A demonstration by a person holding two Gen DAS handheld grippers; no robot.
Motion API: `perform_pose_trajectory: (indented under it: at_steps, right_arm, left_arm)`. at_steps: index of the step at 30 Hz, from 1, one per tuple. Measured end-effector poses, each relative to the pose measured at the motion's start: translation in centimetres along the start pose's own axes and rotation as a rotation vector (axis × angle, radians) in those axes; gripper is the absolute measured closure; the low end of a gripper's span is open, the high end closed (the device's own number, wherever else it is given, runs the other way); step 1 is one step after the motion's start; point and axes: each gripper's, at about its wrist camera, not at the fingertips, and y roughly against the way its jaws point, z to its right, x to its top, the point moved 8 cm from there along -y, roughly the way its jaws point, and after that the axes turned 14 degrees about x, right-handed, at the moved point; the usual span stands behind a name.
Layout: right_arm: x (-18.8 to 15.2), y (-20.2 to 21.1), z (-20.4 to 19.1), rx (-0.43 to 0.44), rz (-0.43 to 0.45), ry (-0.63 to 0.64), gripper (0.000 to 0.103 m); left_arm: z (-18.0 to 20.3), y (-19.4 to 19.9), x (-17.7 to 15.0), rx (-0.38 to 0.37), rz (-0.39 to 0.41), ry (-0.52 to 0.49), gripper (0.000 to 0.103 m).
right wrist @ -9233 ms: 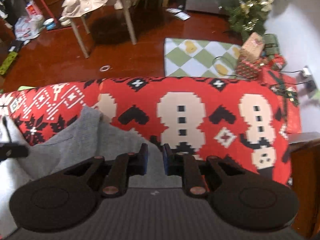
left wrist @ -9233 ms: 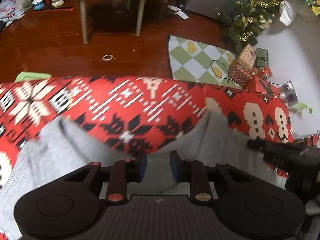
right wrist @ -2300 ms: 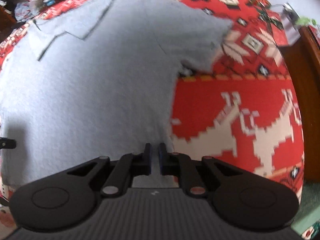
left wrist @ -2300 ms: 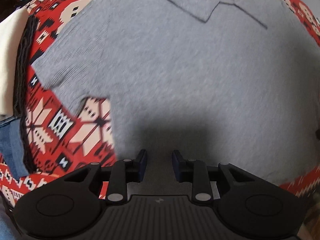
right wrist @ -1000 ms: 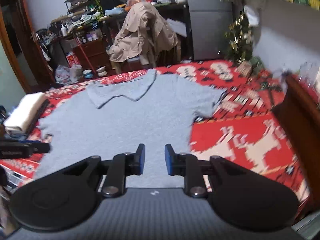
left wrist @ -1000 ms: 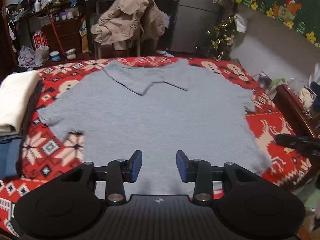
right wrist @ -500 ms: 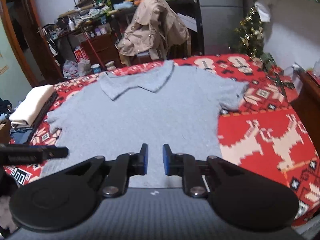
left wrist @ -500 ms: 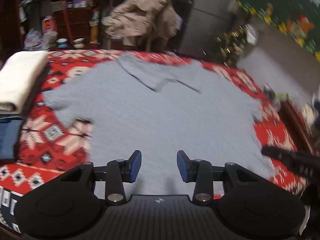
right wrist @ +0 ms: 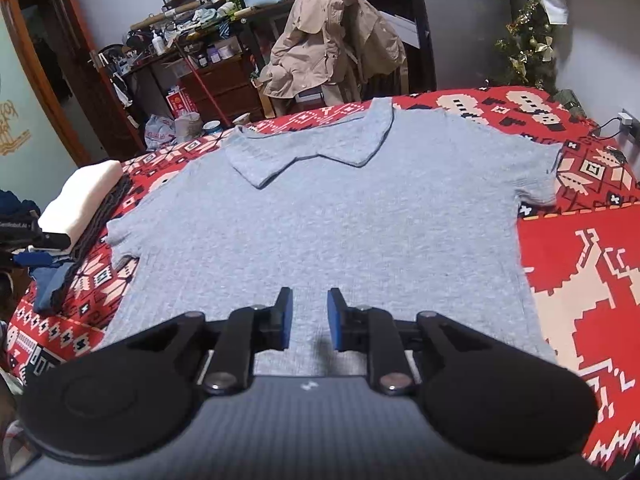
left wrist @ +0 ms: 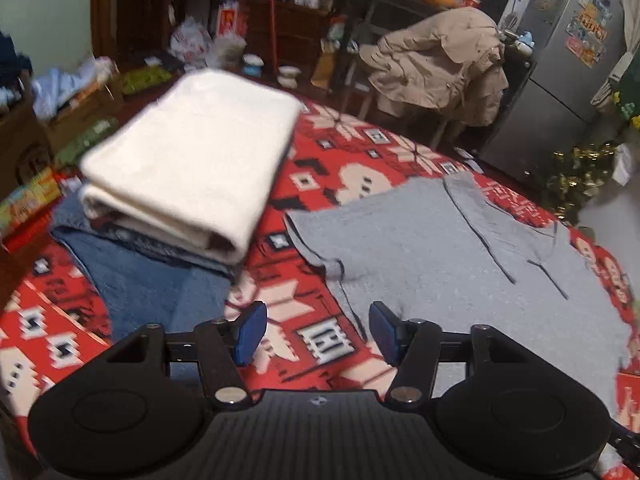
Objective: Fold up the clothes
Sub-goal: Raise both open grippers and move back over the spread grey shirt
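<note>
Left wrist view: one grey polo shirt is seen spread flat on the red patterned blanket at right, collar toward the upper right. One stack of folded clothes is seen at left. The left gripper is opening, nothing between its jaws.

Right wrist view: one shirt fills the centre, its long axis running bottom to top, collar at top. The right gripper is narrowly parted and opening, gripping nothing.

A red patterned blanket covers the bed, beyond which a beige jacket hangs over a chair, with a grey refrigerator and a decorated Christmas tree nearby.
</note>
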Motion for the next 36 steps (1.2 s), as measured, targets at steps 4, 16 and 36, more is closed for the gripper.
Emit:
perform_pose_trajectory:
  at_steps: [4, 16, 36]
  right_arm:
    - [-0.1, 1.2, 1.4, -0.02, -0.02, -0.021, 0.08]
    - [-2.2, 8.8, 6.5, -0.114, -0.002, -0.099, 0.076]
    - [-4.0, 12.1, 9.4, -0.138, 0.014, -0.171, 0.071]
  left_arm:
    - [1.0, 0.3, -2.7, -0.08, -0.067, -0.031, 0.049]
    - [5.1, 2.1, -10.0, -0.192, -0.227, -0.163, 0.079]
    - [5.0, 3.1, -12.2, -0.166, -0.267, -0.224, 0.078]
